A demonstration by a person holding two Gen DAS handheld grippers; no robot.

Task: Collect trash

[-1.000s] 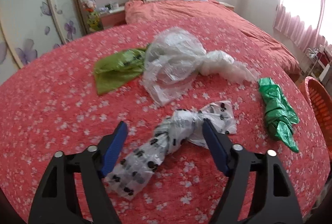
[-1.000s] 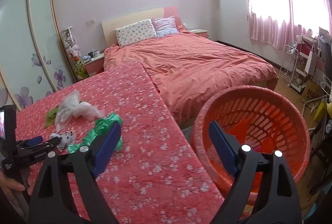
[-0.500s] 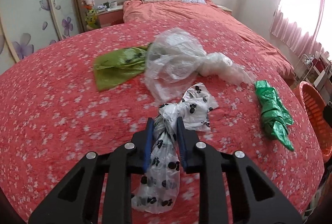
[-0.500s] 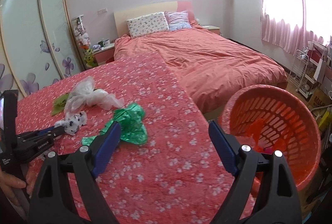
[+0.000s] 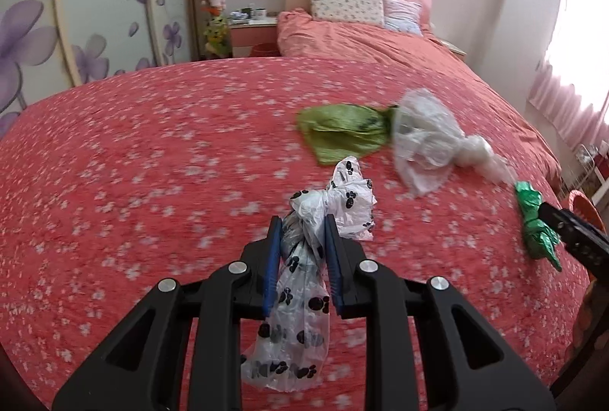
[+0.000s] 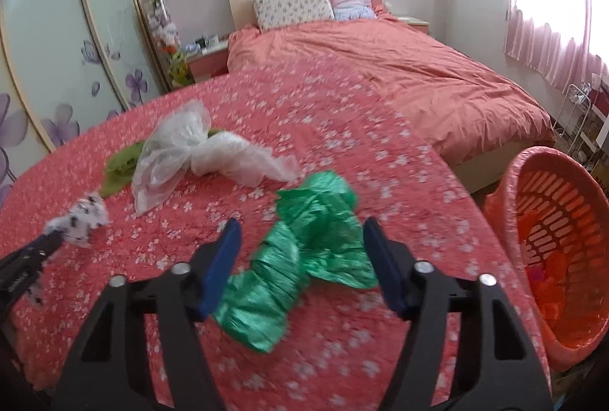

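1. The left gripper (image 5: 302, 232), open around the paw-print plastic bag (image 5: 304, 277) a second ago, is now clenched on that bag's twisted middle, and the bag hangs from its jaws above the red flowered table (image 5: 133, 163) instead of lying on it
2. The right gripper (image 6: 300, 251) has come away from the orange laundry basket (image 6: 593, 220) and now straddles the crumpled green foil bag (image 6: 304, 258); its jaws are closing, the bag lies between them on the table, and the pads do not yet press it
3. The olive-green bag (image 5: 342, 135) and the clear plastic bag (image 5: 426, 140) lie touching each other farther back on the table, untouched
4. Judged from this, one piece of trash is secured and a second is about to be gripped, so both hands could carry to the basket, which stands off the table's right edge with some trash already inside; two pieces would then remain
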